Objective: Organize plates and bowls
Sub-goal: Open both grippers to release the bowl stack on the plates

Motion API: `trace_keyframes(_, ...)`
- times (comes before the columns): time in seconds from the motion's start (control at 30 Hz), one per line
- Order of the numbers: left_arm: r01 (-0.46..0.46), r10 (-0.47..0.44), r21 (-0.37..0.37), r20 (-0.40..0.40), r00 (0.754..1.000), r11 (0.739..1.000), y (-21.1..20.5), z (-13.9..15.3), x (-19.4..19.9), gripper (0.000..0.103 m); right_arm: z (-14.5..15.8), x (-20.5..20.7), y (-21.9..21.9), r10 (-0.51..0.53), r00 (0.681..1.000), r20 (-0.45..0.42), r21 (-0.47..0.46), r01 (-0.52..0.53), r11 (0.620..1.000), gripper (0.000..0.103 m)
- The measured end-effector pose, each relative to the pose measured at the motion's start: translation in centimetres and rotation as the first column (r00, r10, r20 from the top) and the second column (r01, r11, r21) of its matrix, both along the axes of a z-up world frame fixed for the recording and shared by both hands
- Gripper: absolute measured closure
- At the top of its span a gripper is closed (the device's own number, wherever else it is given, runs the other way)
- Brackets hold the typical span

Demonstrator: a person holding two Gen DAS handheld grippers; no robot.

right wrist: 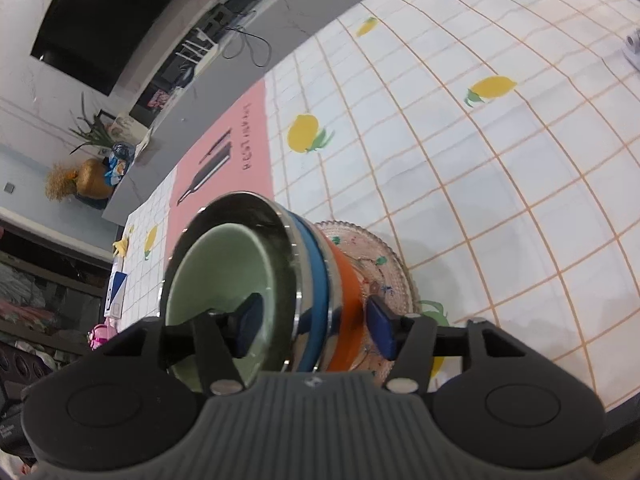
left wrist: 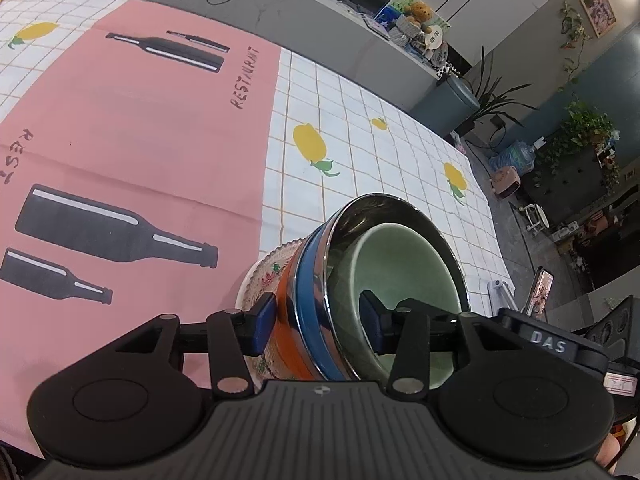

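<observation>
Nearest, left wrist view: left gripper (left wrist: 318, 326) straddles the near wall of the stack, one blue pad outside by the orange bowl (left wrist: 286, 322), the other inside the green bowl (left wrist: 400, 276). A gap shows at the outer pad, so the jaws look partly open and not clamped. I read this as no grip.

Right wrist view: right gripper (right wrist: 316, 330) straddles the opposite wall the same way, one pad inside the green bowl, the other outside near the orange one. Gap visible at both pads; jaws about half open, nothing held.

Stack, bottom to top: patterned plate (right wrist: 384, 268) flat on the tablecloth (right wrist: 480, 184), orange bowl on it, then the blue-banded steel bowl (left wrist: 316, 280), and the green bowl nested innermost. The set appears tilted, but that may be fisheye distortion and camera angle. Cannot tell whether it sits level.

Further out: bare checked cloth with lemon prints to the right, pink bottle-print mat (left wrist: 140, 128) to the left. No other plates or bowls visible on the table in either view.

Judgement: nesting looks essentially finished, with all visible dishes in one pile. What remains is probably only backing both grippers clear without nudging the stack.
</observation>
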State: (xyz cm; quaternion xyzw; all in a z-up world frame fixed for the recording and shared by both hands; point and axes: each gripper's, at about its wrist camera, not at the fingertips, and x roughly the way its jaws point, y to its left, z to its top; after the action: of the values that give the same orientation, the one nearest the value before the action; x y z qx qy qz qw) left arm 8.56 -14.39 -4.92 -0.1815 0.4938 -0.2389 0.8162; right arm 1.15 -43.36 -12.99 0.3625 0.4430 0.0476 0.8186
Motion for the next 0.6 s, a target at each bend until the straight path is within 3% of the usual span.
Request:
trace_keyframes(0.17,-0.008,0.009,-0.007,0.042,0.999,1.0,0.3,0.8,-0.1,0.038,0.7,-0.2,0.3,0.007,0.999,0.043,-0.037,-0.005,0.999,0.027)
trace_keyframes(0.37,-0.01,0.006,0.031,0.15,0.989,0.999,0.6,2.9,-0.9,0.037,2.0,-0.8,0.7,0.005,0.991,0.132,-0.088,0.007,0.996,0.02)
trace_keyframes(0.6,-0.016,-0.017,0.097,0.332,0.943,0.995,1.6,6.4,-3.3,0.037,3.5,-1.7,2.3,0.016,0.974,0.227,-0.234,0.038,0.972,0.014)
